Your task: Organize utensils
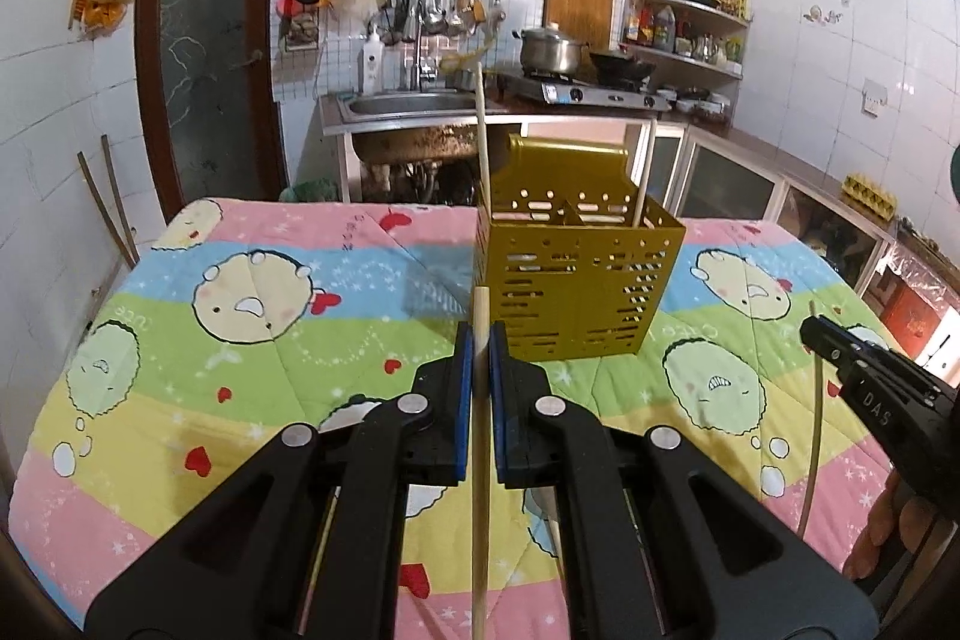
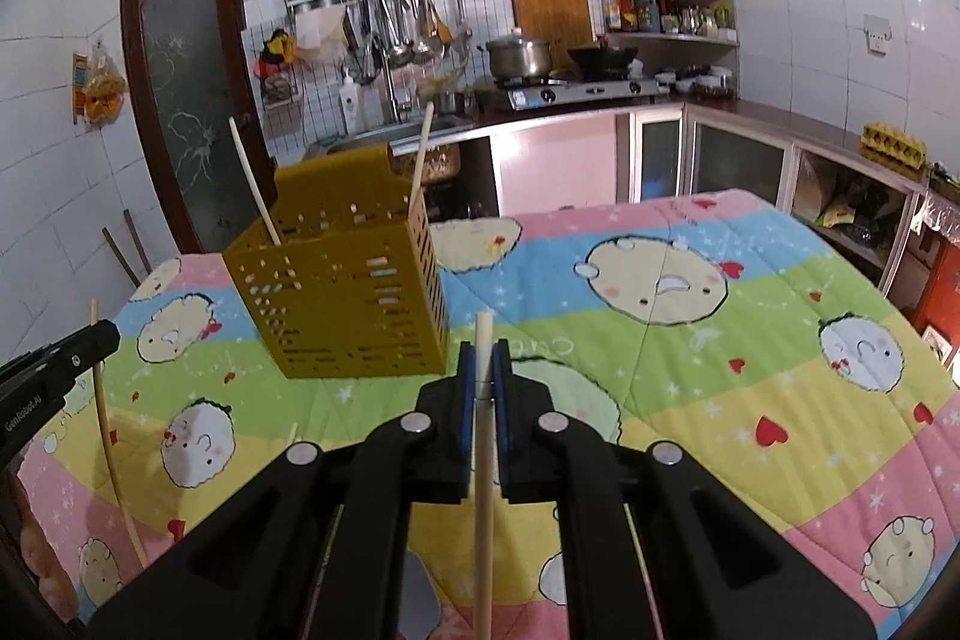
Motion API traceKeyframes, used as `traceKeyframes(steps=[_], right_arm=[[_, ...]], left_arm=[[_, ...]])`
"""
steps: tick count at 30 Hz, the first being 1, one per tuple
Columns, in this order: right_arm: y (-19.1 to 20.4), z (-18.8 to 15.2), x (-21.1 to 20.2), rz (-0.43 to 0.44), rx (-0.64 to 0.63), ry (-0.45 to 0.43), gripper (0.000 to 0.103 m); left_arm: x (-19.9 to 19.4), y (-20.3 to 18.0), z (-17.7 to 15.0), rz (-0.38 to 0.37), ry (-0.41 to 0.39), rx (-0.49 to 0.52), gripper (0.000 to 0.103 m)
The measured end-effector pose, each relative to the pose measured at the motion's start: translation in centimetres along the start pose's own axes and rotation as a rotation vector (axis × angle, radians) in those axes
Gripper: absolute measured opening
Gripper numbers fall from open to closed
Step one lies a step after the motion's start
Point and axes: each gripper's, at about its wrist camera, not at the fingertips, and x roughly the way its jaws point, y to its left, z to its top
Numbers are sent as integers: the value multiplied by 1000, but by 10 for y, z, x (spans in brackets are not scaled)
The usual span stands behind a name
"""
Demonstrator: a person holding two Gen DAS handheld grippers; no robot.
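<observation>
Left gripper (image 1: 480,334) nearest, blue pads (image 1: 463,382) clamped on an upright chopstick (image 1: 480,460), just this side of the gold holder (image 1: 576,280). Right gripper (image 2: 485,358) likewise pinched shut on a second chopstick (image 2: 483,508), near the holder's (image 2: 348,298) right front corner. Each gripper visible at the edge of the other's view, stick hanging below (image 1: 813,436) (image 2: 111,436). Holder upright on the cartoon quilt (image 1: 270,316), perforated, divided inside. Two chopsticks already standing in the holder, one at its left rear (image 1: 482,130), one at its right rear (image 1: 643,172), both leaning slightly. Beyond the holder: sink (image 1: 408,106), stove with pot (image 1: 549,49).
</observation>
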Motion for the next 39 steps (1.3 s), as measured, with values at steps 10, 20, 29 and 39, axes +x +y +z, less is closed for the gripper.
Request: traceKeyframes(steps=[10,20,29,39], right_arm=[[1,8,-21,-17,-16,-79,6],[7,12,-33,-15,-18,-141,6],[10,32,-34,1,-1,-178,6],[27,66,-18,28,2,-200,6]], left_arm=[[-16,5,-3,6,-41,-3,4],[-30,8,1,-1,-89,-12,4],[-36,7,21,-6,-132,-10,4],[-28,-9,69,-3,-188,21,4]])
